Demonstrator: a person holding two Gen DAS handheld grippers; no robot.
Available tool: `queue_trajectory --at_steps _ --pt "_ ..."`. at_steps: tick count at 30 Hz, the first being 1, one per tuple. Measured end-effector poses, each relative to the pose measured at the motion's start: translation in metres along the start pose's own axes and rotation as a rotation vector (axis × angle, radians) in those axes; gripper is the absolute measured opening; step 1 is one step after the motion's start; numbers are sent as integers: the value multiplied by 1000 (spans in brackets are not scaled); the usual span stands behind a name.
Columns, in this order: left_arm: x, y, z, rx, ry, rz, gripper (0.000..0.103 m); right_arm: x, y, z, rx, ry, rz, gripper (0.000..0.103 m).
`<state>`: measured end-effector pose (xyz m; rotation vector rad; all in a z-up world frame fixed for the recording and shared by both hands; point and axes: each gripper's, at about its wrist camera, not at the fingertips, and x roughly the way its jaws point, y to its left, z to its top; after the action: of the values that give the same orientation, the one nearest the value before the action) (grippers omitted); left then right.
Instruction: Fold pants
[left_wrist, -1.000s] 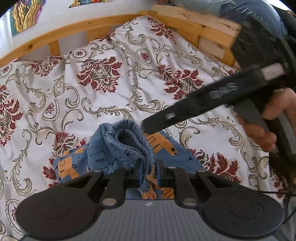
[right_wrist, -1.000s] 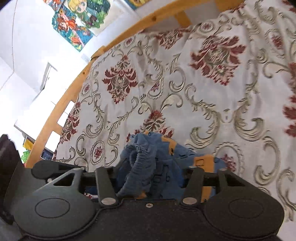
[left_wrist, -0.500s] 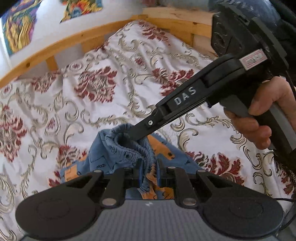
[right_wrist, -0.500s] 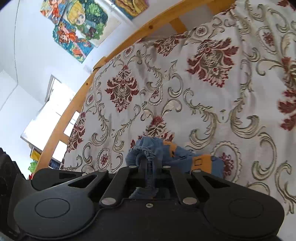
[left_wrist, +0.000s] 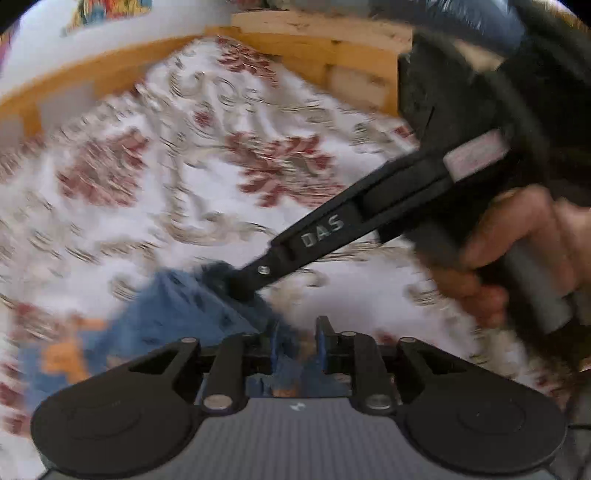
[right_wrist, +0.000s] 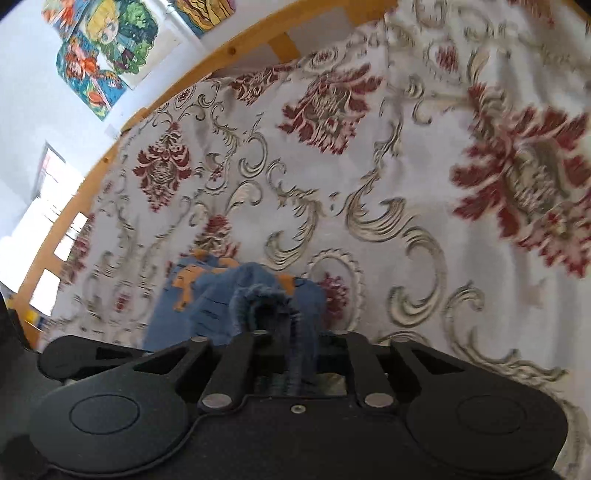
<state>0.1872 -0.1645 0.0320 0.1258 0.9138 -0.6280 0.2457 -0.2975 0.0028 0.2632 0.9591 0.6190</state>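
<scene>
The blue pants (left_wrist: 177, 306) with orange prints lie bunched on the patterned bedspread (left_wrist: 166, 192). My left gripper (left_wrist: 297, 339) sits low over them. Its jaws are opening, and blurred blue and orange fabric still fills the gap between the pads. In the same view my right gripper (left_wrist: 240, 288) reaches in from the right, its tip buried in the dark waistband, with a hand (left_wrist: 517, 240) on its grip. In the right wrist view the pants (right_wrist: 221, 295) rise into my right gripper (right_wrist: 301, 328). Its jaws are opening, and a strip of waistband runs between them with dark gaps on both sides.
A wooden bed frame (left_wrist: 92, 85) curves along the far edge of the bedspread (right_wrist: 369, 166), and the frame (right_wrist: 240, 48) borders a white wall with bright posters (right_wrist: 103, 48). Bare bedspread lies beyond and to the right of the pants. The left wrist view is blurred.
Both grippers moved lower and closer to the bed. The right jaws closed onto the waistband, then widened again. The left jaws stand wider than before, and the pants now spread out to the left.
</scene>
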Motion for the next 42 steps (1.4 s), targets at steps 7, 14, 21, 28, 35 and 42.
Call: queue_trajectory --at_steps 7,14,21,28,35,42 --pt "-75 51 -35 -147 -140 -35 61 -21 72 -22 -211 -138 7 31" --pt "-70 135 -40 -251 -137 196 64 13 88 -65 -326 -83 -251 21" --pt "-33 174 -74 -317 -71 289 69 -20 70 -88 -178 -189 -240 42" --pt "-80 156 -85 -351 -99 344 84 -19 101 -97 -231 -221 -178 64" --pt "-94 129 -108 -396 -34 393 97 -4 97 -106 -191 -177 -203 65" --pt "-80 131 -127 -417 41 423 102 -18 95 -107 -175 -189 -216 76"
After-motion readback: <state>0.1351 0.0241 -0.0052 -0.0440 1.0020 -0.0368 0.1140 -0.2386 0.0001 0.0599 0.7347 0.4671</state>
